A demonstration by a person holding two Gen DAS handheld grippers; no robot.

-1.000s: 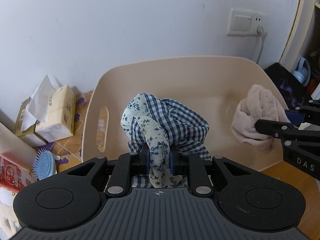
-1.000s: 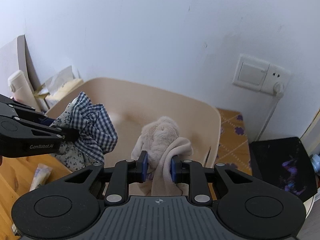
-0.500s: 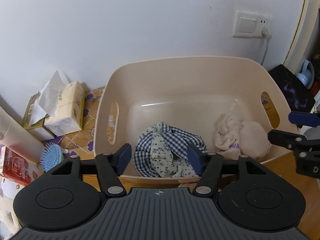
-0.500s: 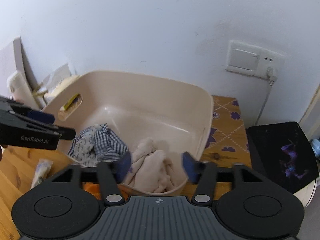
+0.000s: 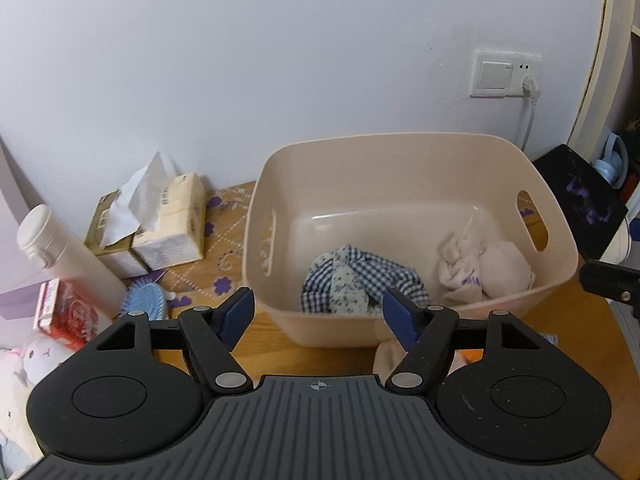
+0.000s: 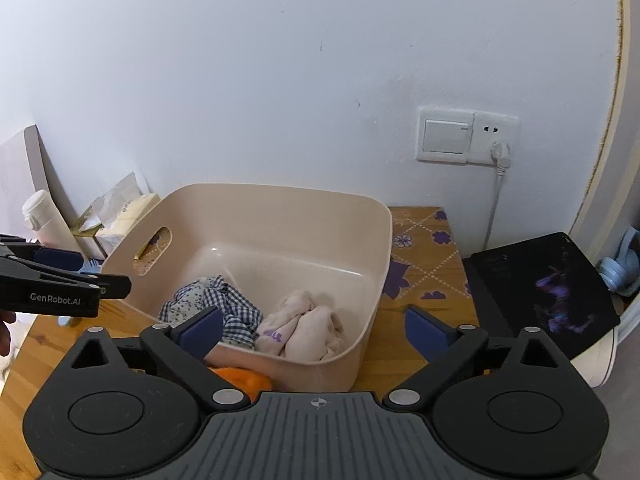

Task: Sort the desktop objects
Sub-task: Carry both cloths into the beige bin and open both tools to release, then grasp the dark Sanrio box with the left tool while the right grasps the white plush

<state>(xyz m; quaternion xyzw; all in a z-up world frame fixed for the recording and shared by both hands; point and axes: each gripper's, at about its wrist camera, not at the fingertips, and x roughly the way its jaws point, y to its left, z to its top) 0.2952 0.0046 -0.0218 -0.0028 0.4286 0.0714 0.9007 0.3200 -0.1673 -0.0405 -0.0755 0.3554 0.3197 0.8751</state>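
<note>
Inside 1 beige bin (image 5: 400, 168) lie 2 cloths: checked cloth (image 5: 360, 276), pink cloth (image 5: 488, 268)

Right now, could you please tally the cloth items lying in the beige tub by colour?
Blue-and-white checked and floral cloth: 1
Pale pink cloth: 1
Total in the beige tub: 2
</note>
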